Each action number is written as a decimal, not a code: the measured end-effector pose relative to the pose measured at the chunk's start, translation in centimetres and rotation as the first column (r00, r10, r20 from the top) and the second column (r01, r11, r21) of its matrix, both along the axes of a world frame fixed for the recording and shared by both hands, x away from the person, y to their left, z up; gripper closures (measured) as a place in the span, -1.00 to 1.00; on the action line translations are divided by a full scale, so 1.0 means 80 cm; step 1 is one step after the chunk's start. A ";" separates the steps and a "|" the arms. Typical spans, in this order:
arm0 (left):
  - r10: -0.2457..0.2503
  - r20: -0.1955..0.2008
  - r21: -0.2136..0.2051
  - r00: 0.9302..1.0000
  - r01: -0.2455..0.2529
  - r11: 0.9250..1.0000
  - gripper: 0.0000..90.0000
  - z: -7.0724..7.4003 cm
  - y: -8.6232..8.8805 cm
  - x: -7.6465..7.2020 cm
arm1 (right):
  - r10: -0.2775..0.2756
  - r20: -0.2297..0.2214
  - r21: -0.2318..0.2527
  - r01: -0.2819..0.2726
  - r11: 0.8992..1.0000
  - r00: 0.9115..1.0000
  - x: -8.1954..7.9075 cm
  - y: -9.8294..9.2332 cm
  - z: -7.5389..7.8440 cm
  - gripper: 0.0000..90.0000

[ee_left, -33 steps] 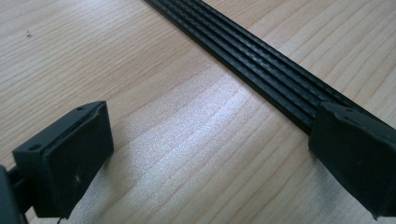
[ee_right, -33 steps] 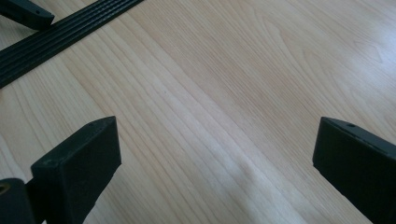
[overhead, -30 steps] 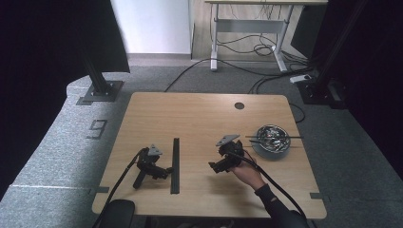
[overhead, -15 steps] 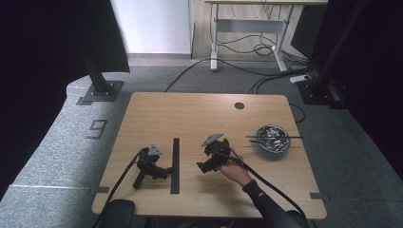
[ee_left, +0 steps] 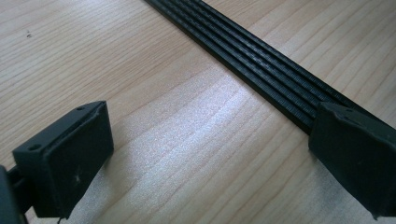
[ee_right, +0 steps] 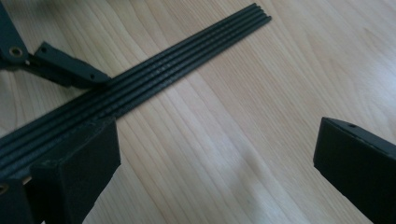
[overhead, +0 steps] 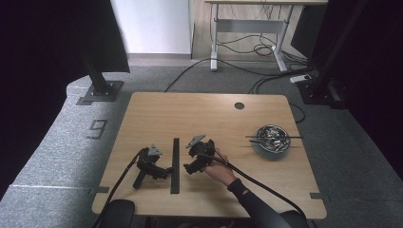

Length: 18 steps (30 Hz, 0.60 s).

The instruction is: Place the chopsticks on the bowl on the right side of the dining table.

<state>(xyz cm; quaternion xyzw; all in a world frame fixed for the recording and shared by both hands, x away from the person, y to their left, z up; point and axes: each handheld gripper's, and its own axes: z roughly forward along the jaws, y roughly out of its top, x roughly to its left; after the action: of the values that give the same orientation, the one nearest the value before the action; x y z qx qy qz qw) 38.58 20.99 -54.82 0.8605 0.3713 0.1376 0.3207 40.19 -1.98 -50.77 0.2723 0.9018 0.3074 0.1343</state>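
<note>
Wooden worktop (overhead: pixel 157 109) carries a black ribbed strip (overhead: pixel 175 165) lying between both tongs, its long axis running away from the person. Right tongs (overhead: pixel 189 167), hand-held and spread, sit just right of it, nearer; left tongs (overhead: pixel 165 172), also spread, rest opposite.

Overhead view above table (overhead: pixel 157 114); both gripper views close, sharing black strip (ee_left: pixel 261 70).
</note>
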 end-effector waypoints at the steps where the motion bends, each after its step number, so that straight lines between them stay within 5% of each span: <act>1: 0.000 0.000 0.000 1.000 0.000 1.000 -1.00 0.000 0.000 0.000 | 0.000 0.002 -0.006 0.000 1.000 1.000 0.000 0.003 -0.001 -1.00; 18: -0.001 0.001 0.003 1.000 0.001 1.000 -1.00 0.000 0.000 0.000 | 0.016 0.002 -0.030 -0.016 0.999 1.000 0.008 0.043 -0.020 -1.00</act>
<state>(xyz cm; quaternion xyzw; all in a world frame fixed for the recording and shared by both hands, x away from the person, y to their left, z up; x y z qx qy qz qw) 38.58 21.01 -54.82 0.8610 0.3706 0.1382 0.3198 40.83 1.47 -52.39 0.2629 0.9082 0.2953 0.1372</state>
